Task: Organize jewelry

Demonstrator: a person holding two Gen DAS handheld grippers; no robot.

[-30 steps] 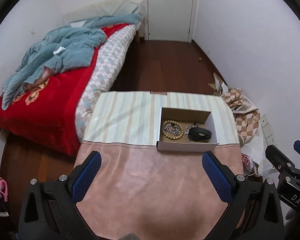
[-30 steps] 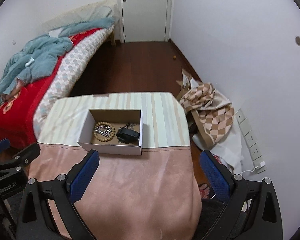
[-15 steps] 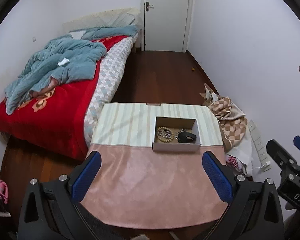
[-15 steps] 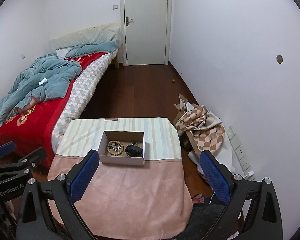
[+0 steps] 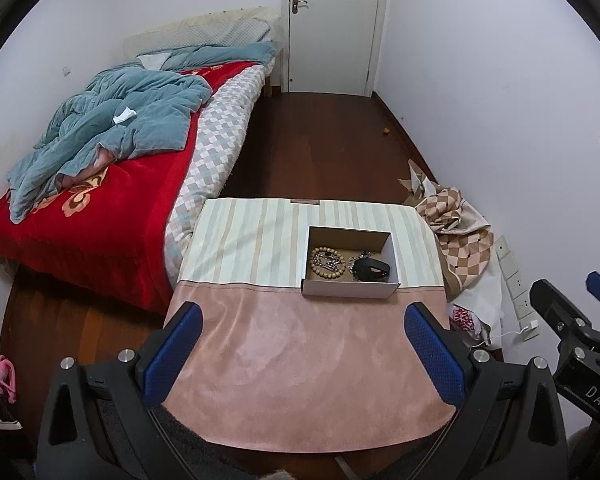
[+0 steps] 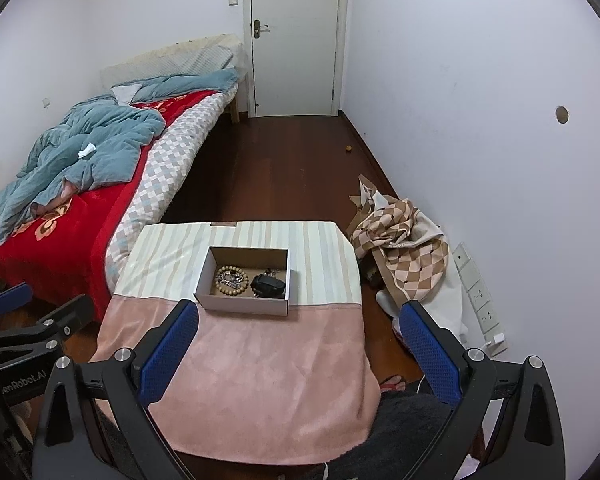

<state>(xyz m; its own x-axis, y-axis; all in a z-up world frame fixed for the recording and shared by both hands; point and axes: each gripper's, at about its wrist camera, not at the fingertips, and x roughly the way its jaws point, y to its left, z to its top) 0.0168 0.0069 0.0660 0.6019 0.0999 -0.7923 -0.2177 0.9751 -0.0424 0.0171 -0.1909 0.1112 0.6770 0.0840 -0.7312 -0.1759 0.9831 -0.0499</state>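
The cardboard box (image 5: 350, 266) sits on the table (image 5: 300, 352), on the striped cloth's near edge, holding a bead bracelet (image 5: 327, 263) and a dark piece (image 5: 371, 270). It looks smaller than a second ago: both grippers have pulled back, suggesting sorting is done. Left gripper (image 5: 302, 354) and right gripper (image 6: 296, 354) hover wide open, empty.

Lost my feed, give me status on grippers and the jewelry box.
Left gripper open, empty. Right gripper open, empty. Box on table, bead bracelet inside. Nothing in the way.
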